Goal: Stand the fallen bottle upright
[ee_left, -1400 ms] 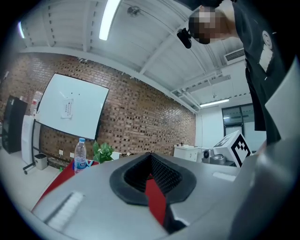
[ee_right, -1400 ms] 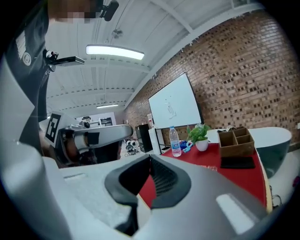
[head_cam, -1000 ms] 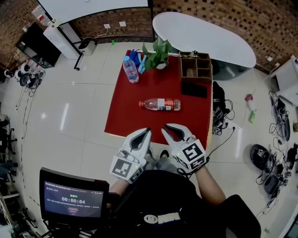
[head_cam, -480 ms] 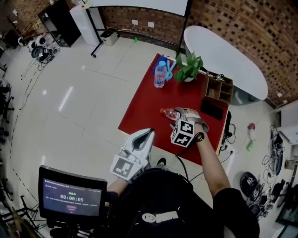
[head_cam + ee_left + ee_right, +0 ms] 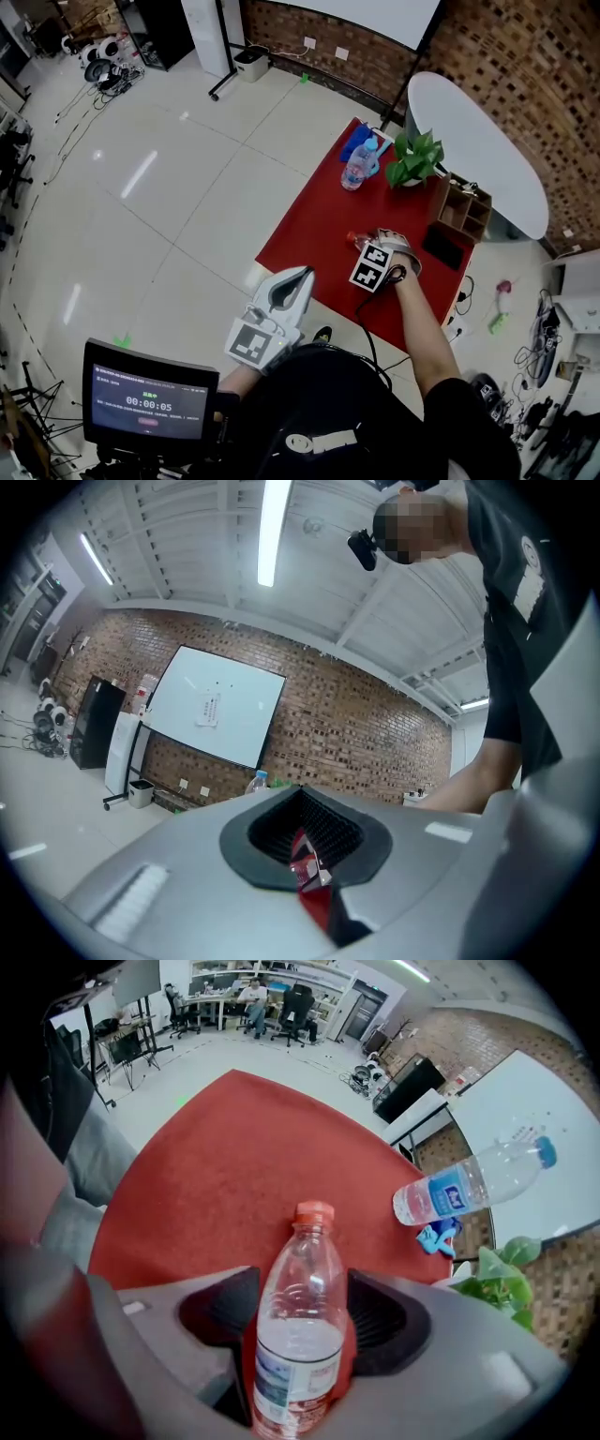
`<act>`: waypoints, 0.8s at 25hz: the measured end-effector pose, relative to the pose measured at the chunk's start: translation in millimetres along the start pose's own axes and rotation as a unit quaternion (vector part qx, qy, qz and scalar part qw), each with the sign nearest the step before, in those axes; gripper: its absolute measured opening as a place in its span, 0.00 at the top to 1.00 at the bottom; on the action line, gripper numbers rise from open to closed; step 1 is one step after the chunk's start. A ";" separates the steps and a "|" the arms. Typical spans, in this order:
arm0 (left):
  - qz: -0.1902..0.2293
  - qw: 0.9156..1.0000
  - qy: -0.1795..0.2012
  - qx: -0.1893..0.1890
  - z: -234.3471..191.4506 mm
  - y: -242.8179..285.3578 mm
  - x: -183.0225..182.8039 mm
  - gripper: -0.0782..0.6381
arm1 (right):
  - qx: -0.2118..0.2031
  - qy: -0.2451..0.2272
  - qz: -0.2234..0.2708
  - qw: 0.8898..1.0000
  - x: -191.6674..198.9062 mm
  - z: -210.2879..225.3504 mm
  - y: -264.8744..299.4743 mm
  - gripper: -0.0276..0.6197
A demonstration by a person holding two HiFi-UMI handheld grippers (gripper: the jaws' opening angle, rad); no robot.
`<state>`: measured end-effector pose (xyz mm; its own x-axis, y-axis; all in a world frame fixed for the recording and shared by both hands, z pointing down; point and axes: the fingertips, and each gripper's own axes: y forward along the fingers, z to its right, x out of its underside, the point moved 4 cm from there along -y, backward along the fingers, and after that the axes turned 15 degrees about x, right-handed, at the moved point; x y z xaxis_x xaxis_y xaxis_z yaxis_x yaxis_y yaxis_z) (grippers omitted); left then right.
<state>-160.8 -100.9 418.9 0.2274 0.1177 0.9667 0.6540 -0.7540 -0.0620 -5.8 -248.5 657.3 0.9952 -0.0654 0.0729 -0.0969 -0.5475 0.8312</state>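
Right gripper view is showing the right tool point(image 5: 298, 1321) clamping the red-capped bottle point(image 5: 305, 1260), with a blue-capped bottle point(image 5: 473, 1185) and plant point(image 5: 506, 1274) at right. Closed left tool point(image 5: 309, 855) is filling its view's lower half.

Red table point(image 5: 317, 221) with blue-capped bottle point(image 5: 355, 167), potted plant point(image 5: 413, 159), wooden box point(image 5: 466, 212), black slab point(image 5: 442, 248) (red-capped bottle point(image 5: 298, 1307) mid-table).

Fallen bottle point(image 5: 300, 1269) on table point(image 5: 234, 1147), between right tongs point(image 5: 302, 1314), upright bottle point(image 5: 473, 1185) beyond

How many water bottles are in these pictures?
2. The red-capped bottle is between the jaws of the right gripper; the blue-capped bottle stands near the plant at the table's far end.
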 end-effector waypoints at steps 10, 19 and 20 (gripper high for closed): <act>-0.011 0.999 -0.003 0.032 13.3 12.6 2.0 0.89 | 0.029 -0.021 -0.008 0.999 -5.6 -5.4 8.2 0.52; -0.010 0.999 0.007 0.040 25.2 18.3 -2.8 0.89 | 0.036 0.055 0.035 0.997 4.3 11.2 -19.3 0.53; -0.010 0.999 0.008 0.041 26.2 18.4 -2.8 0.89 | 0.046 0.088 0.049 0.994 6.3 16.6 -29.8 0.53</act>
<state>-130.4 -98.2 408.6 0.2024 0.1219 0.9717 0.7152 -0.6962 -0.0616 3.1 -246.4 623.8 0.9674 0.0195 0.2524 -0.1862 -0.6206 0.7617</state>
